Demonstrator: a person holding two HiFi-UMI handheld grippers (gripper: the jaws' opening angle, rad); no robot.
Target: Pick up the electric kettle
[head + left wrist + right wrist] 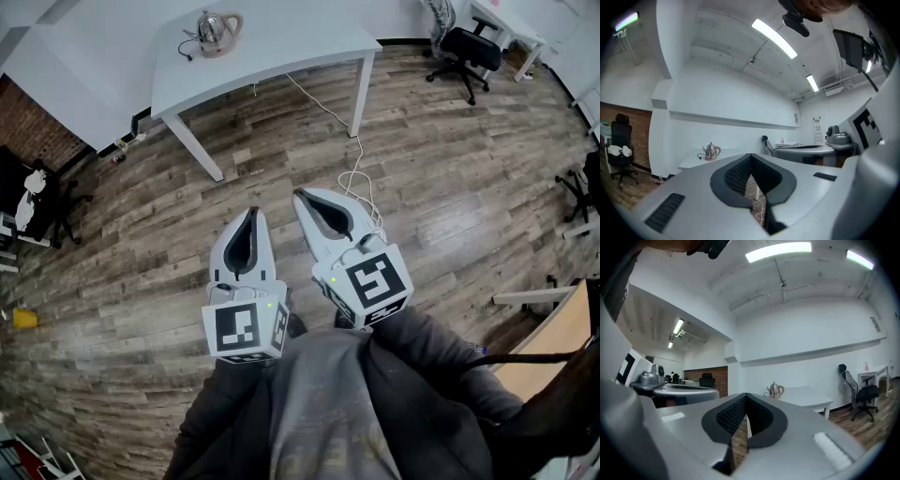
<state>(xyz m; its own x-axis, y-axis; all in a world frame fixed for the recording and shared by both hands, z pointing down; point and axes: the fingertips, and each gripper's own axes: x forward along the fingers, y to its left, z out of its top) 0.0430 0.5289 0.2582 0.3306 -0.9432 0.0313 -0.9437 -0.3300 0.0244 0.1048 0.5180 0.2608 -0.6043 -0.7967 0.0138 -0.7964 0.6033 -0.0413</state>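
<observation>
While the kettle [218,31] stands on the white table [281,52] at the far side of the room, well apart from the person, the left gripper [250,216] and right gripper [302,197] are carried level, close to the body. That is probably because there is floor to cross first. Both are clenched on nothing. A white cord [354,173] trails over the floor by the table leg, but the kettle is too small to tell whether the cord feeds it.
</observation>
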